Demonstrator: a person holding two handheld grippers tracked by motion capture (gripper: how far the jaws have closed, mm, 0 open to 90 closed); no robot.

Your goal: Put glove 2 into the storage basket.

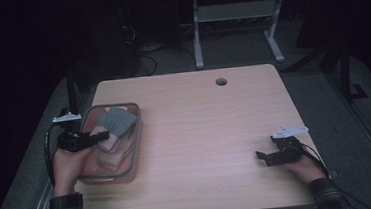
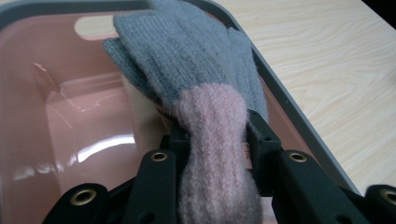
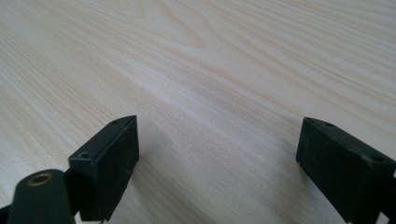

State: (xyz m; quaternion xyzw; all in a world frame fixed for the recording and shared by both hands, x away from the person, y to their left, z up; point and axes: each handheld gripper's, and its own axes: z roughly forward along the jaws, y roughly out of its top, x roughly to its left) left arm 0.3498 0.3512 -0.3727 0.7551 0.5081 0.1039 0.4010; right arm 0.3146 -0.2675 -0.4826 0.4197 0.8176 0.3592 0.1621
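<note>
Glove [image 2: 187, 70], grey knit with a pink cuff, hung over the pink bin [image 1: 91, 178] at the left edge of the worktop [image 1: 201, 133], its cuff clamped between the jaws of the left hand-held gripper [image 2: 212, 135]. More folded cloth lay inside the bin. The right hand-held gripper [image 3: 217, 158] rested low over bare pale wood near the right edge, jaws spread wide with nothing between them. Around the worktop the room was dark, with grey floor, cables and a white table frame [image 1: 237, 17] behind.
</note>
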